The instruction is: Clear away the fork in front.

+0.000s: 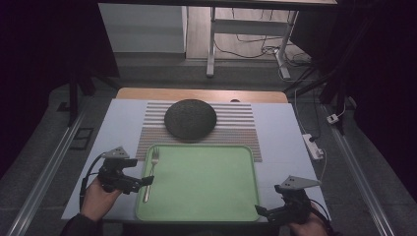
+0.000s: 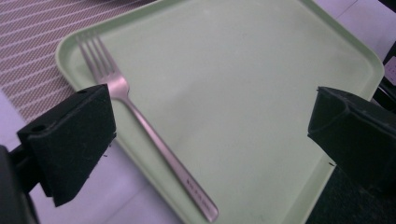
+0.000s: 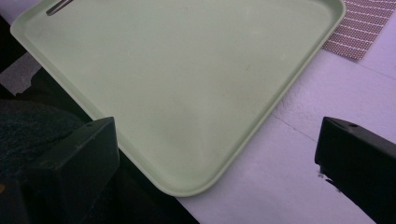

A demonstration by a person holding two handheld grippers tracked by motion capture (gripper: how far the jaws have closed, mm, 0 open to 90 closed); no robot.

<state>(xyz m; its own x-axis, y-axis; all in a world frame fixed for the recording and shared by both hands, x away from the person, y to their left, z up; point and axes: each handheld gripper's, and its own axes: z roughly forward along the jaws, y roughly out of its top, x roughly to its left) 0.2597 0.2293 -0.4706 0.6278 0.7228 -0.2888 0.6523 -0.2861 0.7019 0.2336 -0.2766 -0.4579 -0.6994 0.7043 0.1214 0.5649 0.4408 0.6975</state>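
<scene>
Worktop (image 1: pixel 290 132): covered by a pale sheet, with a bare wooden strip seen along its far edge.
Tray (image 1: pixel 206 196): a light green tray is laid at the near middle of the worktop; its far edge is set against the striped mat (image 1: pixel 241 129).
Fork (image 1: pixel 150 172): laid inside the tray along its left side, prongs pointed away from the person; in the left gripper view (image 2: pixel 154 135) the handle is seen running toward the near rim.
Plate (image 1: pixel 190 119): a dark round plate is placed on the mat, just beyond the tray.
Left claw (image 1: pixel 142 181): held over the tray's left rim, just beside the fork handle; its jaws are spread wide with nothing between them.
Right claw (image 1: pixel 260 212): held at the tray's near right corner; its jaws are spread, nothing gripped.
Surroundings: white table legs (image 1: pixel 211 44) and loose cables (image 1: pixel 260 49) are seen on the floor beyond the worktop; a white power strip (image 1: pixel 313 145) lies off its right edge.
</scene>
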